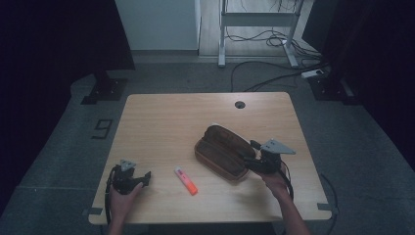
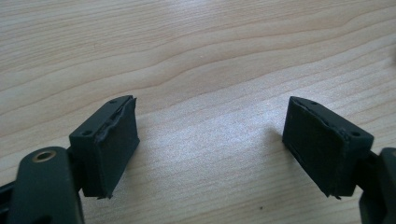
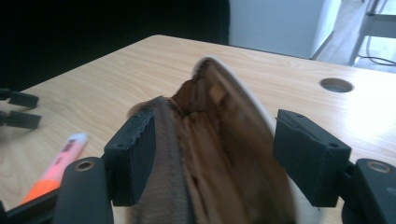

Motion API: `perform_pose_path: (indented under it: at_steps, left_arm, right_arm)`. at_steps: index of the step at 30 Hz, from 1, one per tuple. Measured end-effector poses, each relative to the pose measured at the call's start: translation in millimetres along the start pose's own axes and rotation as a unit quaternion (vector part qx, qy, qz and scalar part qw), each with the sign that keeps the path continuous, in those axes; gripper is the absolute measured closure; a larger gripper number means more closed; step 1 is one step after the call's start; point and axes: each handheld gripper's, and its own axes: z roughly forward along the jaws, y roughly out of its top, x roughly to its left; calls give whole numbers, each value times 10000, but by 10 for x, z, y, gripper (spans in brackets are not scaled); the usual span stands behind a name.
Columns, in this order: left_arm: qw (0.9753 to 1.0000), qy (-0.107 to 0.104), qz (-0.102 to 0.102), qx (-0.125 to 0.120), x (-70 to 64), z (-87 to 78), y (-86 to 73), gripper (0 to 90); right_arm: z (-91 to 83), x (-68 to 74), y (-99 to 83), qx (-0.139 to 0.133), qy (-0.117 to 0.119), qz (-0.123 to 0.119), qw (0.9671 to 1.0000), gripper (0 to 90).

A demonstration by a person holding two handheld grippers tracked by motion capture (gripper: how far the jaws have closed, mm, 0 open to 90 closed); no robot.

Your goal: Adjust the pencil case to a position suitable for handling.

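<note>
While right tool [image 3: 212, 154] straddles brown pouch [image 1: 222, 152], jaws apart | left tool [image 2: 210, 144] released, holding nothing | orange marker [image 1: 186, 180] between.

We count on the desk [image 1: 161, 117]: one brown pouch [image 1: 222, 152], one orange marker [image 1: 186, 180], two tongs.

case [image 1: 224, 152] right of marker [image 1: 186, 180] | left tool [image 1: 146, 178] (open) left of marker
</note>
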Motion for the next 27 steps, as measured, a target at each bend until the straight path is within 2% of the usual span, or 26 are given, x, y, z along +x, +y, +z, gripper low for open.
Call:
perform_pose_path:
  at_steps: [6, 7, 13, 27]
  left_arm:
    - [10000, -6, 0, 2, 1, 0, 0, 181]
    - [10000, 0, -2, -1, 0, 0, 0, 181]
    - [10000, -1, 0, 1, 0, 0, 0, 181]
    - [10000, -1, 1, 0, 0, 0, 0, 181]
  right_arm:
    - [55, 155, -10, 60, 216, -52, 9997, 298]
    - [85, 227, -17, 107, 336, -128, 9993, 302]
    - [171, 373, -59, 245, 532, -205, 9981, 311]
    - [284, 528, -128, 416, 731, -187, 9963, 326]
